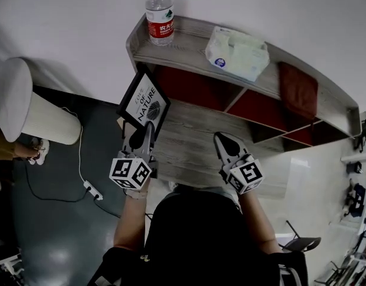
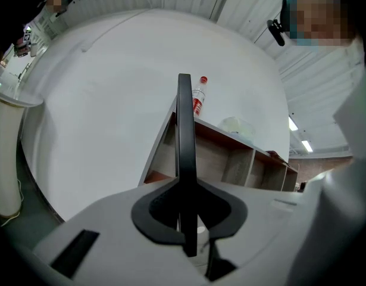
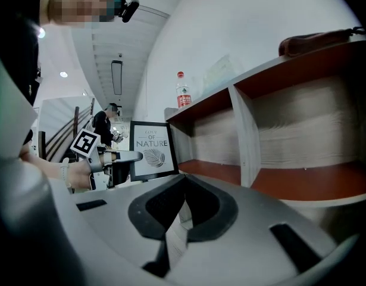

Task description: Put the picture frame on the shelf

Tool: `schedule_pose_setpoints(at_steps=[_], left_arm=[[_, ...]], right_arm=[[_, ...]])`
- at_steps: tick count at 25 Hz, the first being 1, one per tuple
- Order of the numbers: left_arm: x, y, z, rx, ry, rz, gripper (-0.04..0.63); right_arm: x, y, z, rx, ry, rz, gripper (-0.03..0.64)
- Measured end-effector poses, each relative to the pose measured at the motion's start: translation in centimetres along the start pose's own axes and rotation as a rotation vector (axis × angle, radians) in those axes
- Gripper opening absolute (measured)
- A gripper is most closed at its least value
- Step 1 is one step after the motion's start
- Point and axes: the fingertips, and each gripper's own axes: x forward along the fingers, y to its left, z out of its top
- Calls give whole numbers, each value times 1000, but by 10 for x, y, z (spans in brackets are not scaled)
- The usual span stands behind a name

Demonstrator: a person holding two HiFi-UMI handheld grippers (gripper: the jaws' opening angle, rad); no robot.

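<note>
Picture frame [image 2: 184, 159], gripped edge-on in the left claw [image 2: 188, 216], shows its print to the closed, empty right claw [image 3: 184, 202].

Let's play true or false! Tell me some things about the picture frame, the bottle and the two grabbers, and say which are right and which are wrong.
1. The left gripper holds the picture frame. True.
2. The picture frame stands on the shelf. False: it is held up in the gripper beside the shelf's left end.
3. The water bottle stands upright on top of the shelf. True.
4. The right gripper holds the tissue pack. False: its jaws are shut on nothing, and the pack lies on the shelf top.
5. The bottle's label is blue. False: it is red.
</note>
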Motion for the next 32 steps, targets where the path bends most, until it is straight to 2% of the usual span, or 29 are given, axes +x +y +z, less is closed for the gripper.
schedule_pose_setpoints(at_steps=[12,19,27,32], left_arm=[[28,7,5,-12,-31,37,46],[39,5,18,22,-61,37,43],[39,-5,33,33,-148,17,43],[43,-5,37,26,-172,19,43]], right_arm=[[7,-23,2,-18,6,16,-3],[15,-29,2,-9,11,29,-3],[16,-30,1,9,-9,48,-3],[12,-33,-2,6,10,31,-3]])
